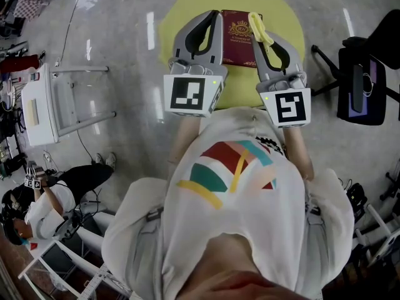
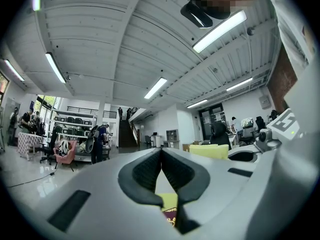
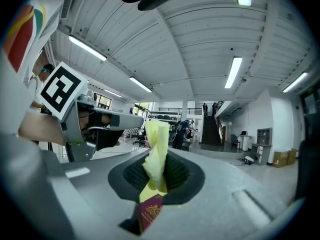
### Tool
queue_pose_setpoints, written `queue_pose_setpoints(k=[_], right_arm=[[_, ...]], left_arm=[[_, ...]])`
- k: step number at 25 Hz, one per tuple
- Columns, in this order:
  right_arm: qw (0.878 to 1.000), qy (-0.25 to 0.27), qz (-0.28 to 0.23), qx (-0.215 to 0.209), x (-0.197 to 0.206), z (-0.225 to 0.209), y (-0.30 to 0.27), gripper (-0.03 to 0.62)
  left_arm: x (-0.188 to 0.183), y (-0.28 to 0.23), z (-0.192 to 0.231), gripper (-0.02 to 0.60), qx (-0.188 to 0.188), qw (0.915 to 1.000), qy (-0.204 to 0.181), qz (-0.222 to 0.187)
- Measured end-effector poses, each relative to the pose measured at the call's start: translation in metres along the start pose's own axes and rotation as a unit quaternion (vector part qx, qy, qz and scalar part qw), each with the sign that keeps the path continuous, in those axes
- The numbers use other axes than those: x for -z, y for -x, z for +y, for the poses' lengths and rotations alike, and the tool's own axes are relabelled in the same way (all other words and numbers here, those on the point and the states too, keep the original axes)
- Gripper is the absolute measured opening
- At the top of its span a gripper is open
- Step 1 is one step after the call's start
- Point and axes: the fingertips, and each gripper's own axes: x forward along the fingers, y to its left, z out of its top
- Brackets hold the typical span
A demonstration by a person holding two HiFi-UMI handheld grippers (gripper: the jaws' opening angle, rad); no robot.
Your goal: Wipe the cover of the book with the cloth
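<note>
A maroon book (image 1: 237, 39) with a gold crest lies on a round yellow table (image 1: 287, 17). Both grippers are held level over the table's near edge, side by side. My left gripper (image 1: 216, 15) is shut with nothing between its jaws, its tips over the book's left edge. In the left gripper view its tips (image 2: 161, 152) meet, and the book (image 2: 170, 218) shows below them. My right gripper (image 1: 254, 19) is shut on a yellow cloth (image 1: 261, 31), which sticks up bunched between the jaws (image 3: 157, 151). A strip of the book (image 3: 150, 212) shows under the right gripper (image 3: 157, 170).
A white stand (image 1: 42, 102) is on the floor at the left. A black office chair (image 1: 362, 83) stands at the right. Another person (image 1: 47, 205) sits at the lower left among white frames. My own torso fills the lower middle of the head view.
</note>
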Motion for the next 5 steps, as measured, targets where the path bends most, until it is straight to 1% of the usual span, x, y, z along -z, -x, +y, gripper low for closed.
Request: queue_pose_setpoints(k=[5], right_arm=[[1.000,-0.001,-0.005,0.002,-0.0027,-0.0013,-0.0025,0.029]], left_arm=[[0.0037,0.0006,0.0026,0.015,0.000,1.0000,-0.004,0.004]])
